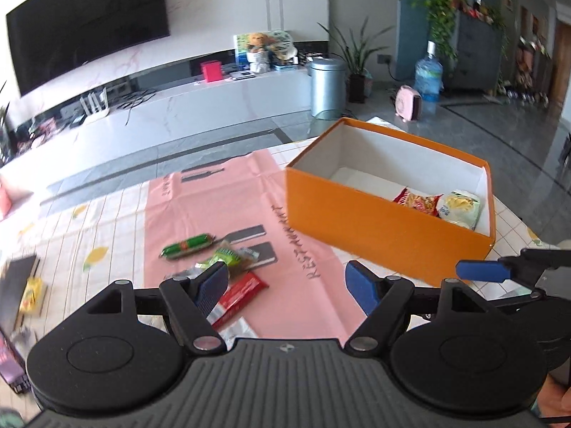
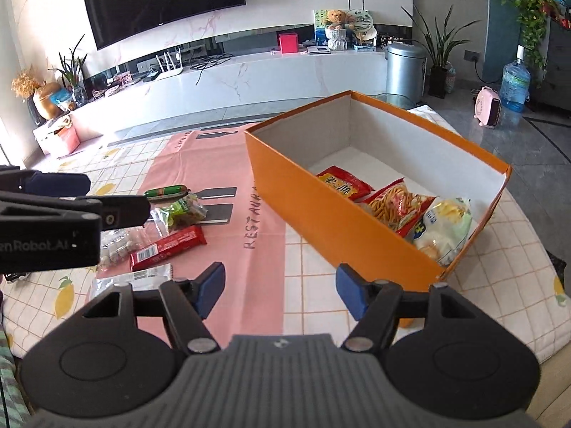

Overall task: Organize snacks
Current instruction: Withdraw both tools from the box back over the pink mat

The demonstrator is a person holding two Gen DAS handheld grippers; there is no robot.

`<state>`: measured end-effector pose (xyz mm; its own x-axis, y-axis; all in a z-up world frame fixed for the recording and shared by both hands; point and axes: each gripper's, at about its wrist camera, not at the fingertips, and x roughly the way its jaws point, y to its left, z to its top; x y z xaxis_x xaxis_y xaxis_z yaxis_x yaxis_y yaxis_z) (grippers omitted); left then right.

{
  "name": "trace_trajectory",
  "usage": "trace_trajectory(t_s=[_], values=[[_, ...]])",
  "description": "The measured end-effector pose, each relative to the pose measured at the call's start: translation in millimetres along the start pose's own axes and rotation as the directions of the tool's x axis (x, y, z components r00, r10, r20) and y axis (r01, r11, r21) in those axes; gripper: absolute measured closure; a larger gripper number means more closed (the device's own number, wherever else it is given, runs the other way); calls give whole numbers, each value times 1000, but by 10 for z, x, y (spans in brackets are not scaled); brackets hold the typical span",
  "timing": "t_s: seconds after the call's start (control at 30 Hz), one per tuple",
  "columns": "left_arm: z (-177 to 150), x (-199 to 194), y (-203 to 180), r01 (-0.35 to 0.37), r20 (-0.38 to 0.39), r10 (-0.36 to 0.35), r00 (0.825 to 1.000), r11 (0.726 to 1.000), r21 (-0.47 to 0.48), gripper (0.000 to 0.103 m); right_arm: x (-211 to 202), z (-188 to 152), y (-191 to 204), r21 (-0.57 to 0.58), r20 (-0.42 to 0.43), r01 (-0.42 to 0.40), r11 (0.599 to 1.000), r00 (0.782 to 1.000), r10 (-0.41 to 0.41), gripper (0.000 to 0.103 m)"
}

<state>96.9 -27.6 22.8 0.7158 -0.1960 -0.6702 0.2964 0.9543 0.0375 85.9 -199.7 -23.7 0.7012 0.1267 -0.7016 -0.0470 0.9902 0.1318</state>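
An orange box (image 1: 374, 232) (image 2: 321, 214) stands on the table at the right, holding a red flat packet (image 2: 344, 181), a red noodle-snack bag (image 2: 399, 207) (image 1: 415, 201) and a pale yellow chip bag (image 2: 444, 230) (image 1: 460, 208). On the pink mat lie a green sausage (image 1: 187, 245) (image 2: 166, 191), a green candy packet (image 1: 228, 255) (image 2: 182, 208), a red bar (image 1: 237, 294) (image 2: 167, 248) and a silver wrapper (image 2: 132, 280). My left gripper (image 1: 289, 285) is open and empty, low above the mat beside the loose snacks. My right gripper (image 2: 280, 289) is open and empty, in front of the box.
A pink mat (image 2: 214, 164) covers a lemon-print tablecloth (image 2: 499, 256). A yellow packet (image 1: 32, 294) and a dark object (image 1: 16, 285) lie at the far left. A clear bag of small pieces (image 2: 116, 246) sits by the red bar. The table edge is behind the box.
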Motion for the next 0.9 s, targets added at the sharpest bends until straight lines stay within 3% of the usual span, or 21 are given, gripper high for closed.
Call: trace_trajectory(t_s=[0.27,0.67,0.9], values=[[-474,19,541,-31,-24,28,999,992,-124,15,193,-304,377,-22,-10,-19,1000,1000,19,36],[-990,257,947,-30,-85,12,996,978,-205,15,644,-580,755,-92,-64,-61,994,996,56,39],[-1137,439,1139,-55,-122,22,992,959,-278,15,829,-624,806,-94,-86,-90,991,993,82,55]])
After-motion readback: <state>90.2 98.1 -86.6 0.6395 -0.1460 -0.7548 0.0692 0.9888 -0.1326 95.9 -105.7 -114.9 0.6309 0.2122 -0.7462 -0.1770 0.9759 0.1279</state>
